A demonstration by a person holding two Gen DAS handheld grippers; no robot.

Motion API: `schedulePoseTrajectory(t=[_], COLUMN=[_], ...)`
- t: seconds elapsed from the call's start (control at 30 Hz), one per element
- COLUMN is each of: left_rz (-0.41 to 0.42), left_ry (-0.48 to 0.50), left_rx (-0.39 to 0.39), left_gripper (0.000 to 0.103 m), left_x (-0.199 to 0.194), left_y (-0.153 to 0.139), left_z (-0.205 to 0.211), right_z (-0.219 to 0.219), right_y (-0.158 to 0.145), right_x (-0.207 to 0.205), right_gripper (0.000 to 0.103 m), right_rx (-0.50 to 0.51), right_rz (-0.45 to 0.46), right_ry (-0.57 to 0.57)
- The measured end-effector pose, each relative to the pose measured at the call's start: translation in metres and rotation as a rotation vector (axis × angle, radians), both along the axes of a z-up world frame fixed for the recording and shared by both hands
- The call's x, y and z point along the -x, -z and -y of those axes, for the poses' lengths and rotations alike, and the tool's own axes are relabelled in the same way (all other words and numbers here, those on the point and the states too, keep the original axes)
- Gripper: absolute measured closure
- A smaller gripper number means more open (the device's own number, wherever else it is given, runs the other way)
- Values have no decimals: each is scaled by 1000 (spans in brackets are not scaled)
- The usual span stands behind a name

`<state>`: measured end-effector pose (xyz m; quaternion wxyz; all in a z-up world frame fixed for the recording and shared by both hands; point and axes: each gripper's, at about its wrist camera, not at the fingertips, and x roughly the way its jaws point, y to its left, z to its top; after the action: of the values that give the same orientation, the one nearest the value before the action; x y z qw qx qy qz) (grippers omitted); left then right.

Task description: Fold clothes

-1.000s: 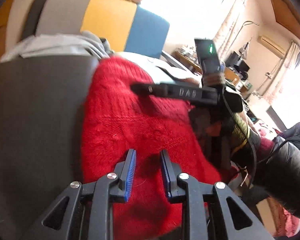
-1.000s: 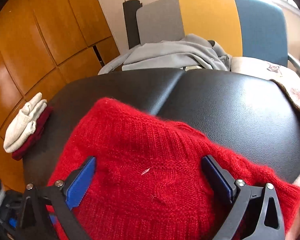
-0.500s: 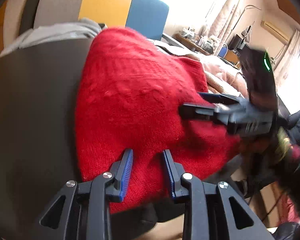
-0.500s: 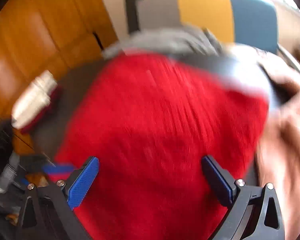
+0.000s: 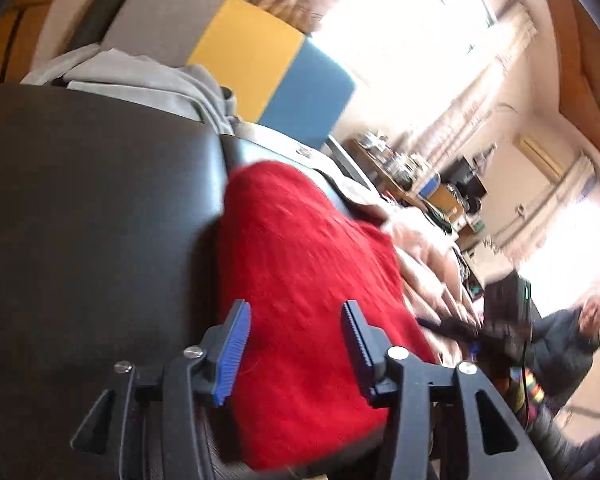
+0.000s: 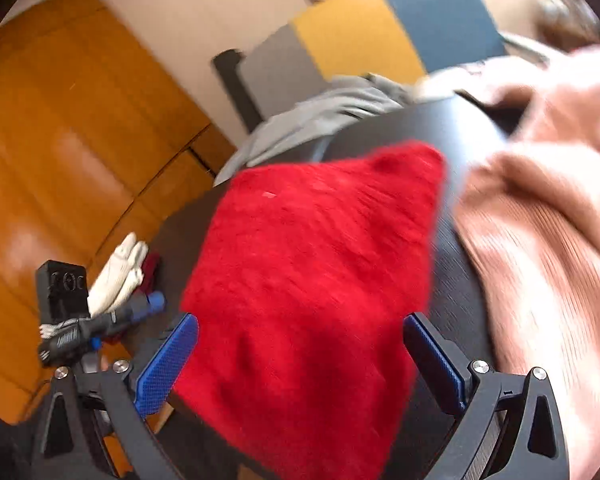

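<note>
On the black padded surface: one red knit sweater, folded, its near edge overhanging the front rim. Two grippers face it. Left gripper, fingers spread apart, grasping nothing; right gripper, fingers wide apart, likewise empty. One pink garment lies just beside the sweater's right edge; one grey garment lies behind. Bare surface extends left of the sweater.

daylight, blown-out window | motion blur both views | fisheye bending, dark corners
</note>
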<state>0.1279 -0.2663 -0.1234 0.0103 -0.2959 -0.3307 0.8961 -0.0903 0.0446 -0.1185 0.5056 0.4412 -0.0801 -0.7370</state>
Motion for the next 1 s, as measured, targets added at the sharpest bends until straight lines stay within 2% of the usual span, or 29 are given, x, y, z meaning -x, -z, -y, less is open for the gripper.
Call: schedulePoseTrajectory(t=[0.13,0.27,0.37,0.4,0.43,0.47,0.6,0.67,0.7,0.73,0.8,0.9,1.0], left_rz=[9,12,5,14,26,38,87,102,99,88,67,35,3], left_ry=[40,83,143,165,183,204,279,281,269,249,207,145,83], left_rx=[-92,-181,-234,-251,-252,-246,-200,-222,-230,-236,-249,-268,-286], left_gripper=[53,48,32,24,17,17,12,21,44,51,60,64,65], left_x=[26,51,77,86,94,102,124,126,120,108,84,49,14], left_y=[15,30,42,46,50,52,52,53,52,51,49,45,42], left_z=[26,50,56,57,55,53,36,31,29,29,27,24,22], right_z=[-8,19,52,61,69,75,76,82,86,89,95,103,112], right_y=[18,25,28,29,30,31,33,31,30,28,23,16,8], right_x=[15,30,45,49,53,55,45,37,33,27,13,-8,-28], right_gripper=[0,0,0,0,0,0,0,0,0,3,34,49,53], right_rx=[-14,-41,-57,-59,-63,-66,-57,-112,-148,-165,-169,-177,-184], right_rz=[79,91,91,98,107,106,-13,-68,-95,-109,-120,-137,-153], right_ry=[49,13,-16,-24,-32,-44,-139,-168,-180,-190,-205,-228,-251])
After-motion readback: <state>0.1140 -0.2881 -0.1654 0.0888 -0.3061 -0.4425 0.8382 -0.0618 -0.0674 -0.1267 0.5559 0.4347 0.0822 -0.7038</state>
